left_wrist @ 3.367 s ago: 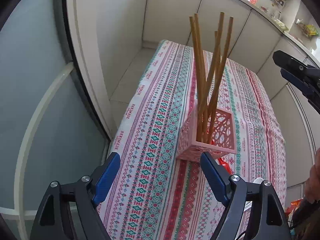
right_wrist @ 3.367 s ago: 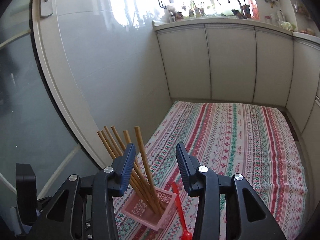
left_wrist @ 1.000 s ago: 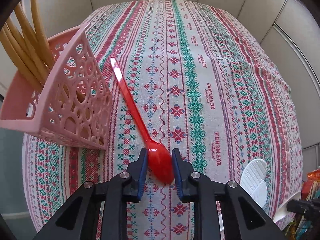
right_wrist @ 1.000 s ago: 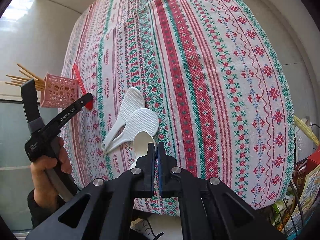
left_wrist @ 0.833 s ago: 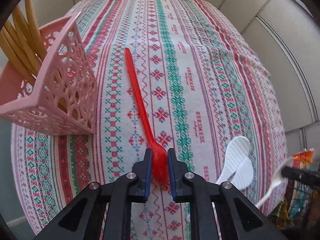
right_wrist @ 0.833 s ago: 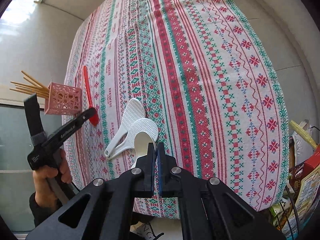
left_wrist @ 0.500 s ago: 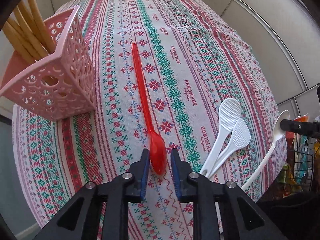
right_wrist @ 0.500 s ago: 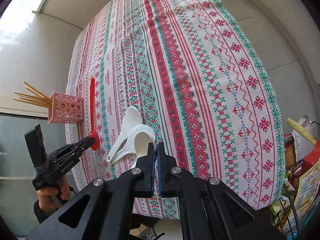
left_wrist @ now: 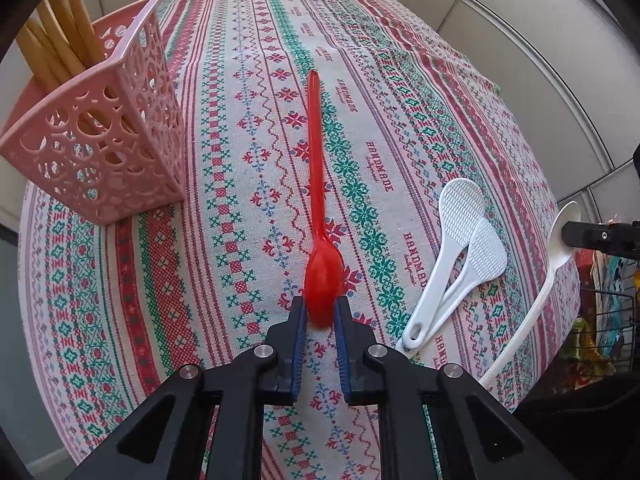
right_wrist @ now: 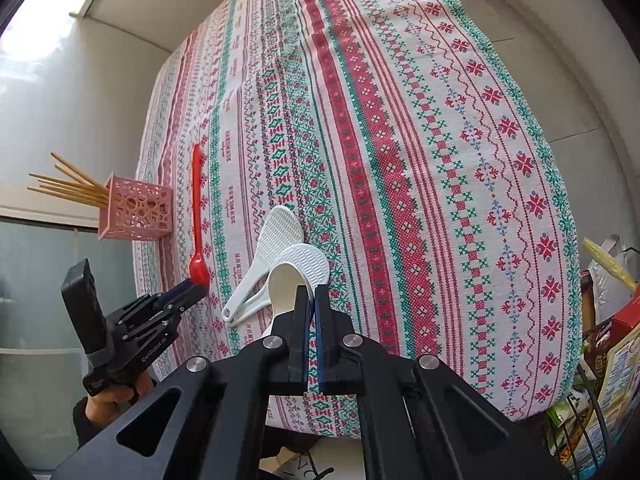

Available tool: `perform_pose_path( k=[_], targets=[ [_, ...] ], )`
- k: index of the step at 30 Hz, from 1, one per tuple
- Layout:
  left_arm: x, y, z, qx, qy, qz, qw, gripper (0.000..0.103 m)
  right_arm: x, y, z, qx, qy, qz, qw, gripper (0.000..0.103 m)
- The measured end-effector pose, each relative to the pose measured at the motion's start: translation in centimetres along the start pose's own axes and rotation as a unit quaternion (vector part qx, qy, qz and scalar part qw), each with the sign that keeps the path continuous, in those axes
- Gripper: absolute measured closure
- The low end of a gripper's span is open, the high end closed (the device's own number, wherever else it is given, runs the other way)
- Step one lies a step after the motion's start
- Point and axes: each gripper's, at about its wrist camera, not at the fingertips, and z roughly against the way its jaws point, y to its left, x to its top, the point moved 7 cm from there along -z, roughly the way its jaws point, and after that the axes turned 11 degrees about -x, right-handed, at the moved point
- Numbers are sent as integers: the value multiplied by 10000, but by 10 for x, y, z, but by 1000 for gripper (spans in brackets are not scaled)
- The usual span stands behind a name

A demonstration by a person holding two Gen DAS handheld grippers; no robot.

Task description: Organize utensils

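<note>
A red plastic spoon (left_wrist: pixel 318 184) lies on the patterned tablecloth (left_wrist: pixel 248 80), handle pointing away. My left gripper (left_wrist: pixel 320 312) is shut on its bowl; it also shows in the right wrist view (right_wrist: pixel 198 282), with the red spoon (right_wrist: pixel 196 208). A pink lattice basket (left_wrist: pixel 108 148) holding several wooden chopsticks (left_wrist: pixel 60 36) stands to the left. My right gripper (right_wrist: pixel 311 296) is shut on the bowl of a long white spoon (right_wrist: pixel 286 280), which also shows in the left wrist view (left_wrist: pixel 556 256). Two white rice paddles (left_wrist: pixel 452 256) lie crossed between the spoons.
The table's near edge runs just below both grippers. A wire rack with packaged goods (right_wrist: pixel 604 360) stands off the table's right side. White cabinet fronts (left_wrist: pixel 520 8) line the far side. A glass door (right_wrist: pixel 36 280) is left of the basket (right_wrist: pixel 138 208).
The left gripper closed on the red spoon's bowl and swung it so the handle points away. The right gripper stayed shut on the white spoon and lifted back slightly.
</note>
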Motion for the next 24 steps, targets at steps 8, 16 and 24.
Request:
perform_pose_path(
  k=[8, 16, 24],
  targets=[
    [-2, -17, 28, -375, -302, 5, 9988, 102, 6, 1, 20, 132, -366, -32, 9992, 101],
    [-1, -34, 57, -652, -556, -361, 9957, 101, 12, 5, 31, 164, -550, -76, 9983, 101],
    [-9, -16, 26, -203, 413, -190, 9988, 64, 13, 9, 33, 134, -596, -12, 9981, 101]
  ],
)
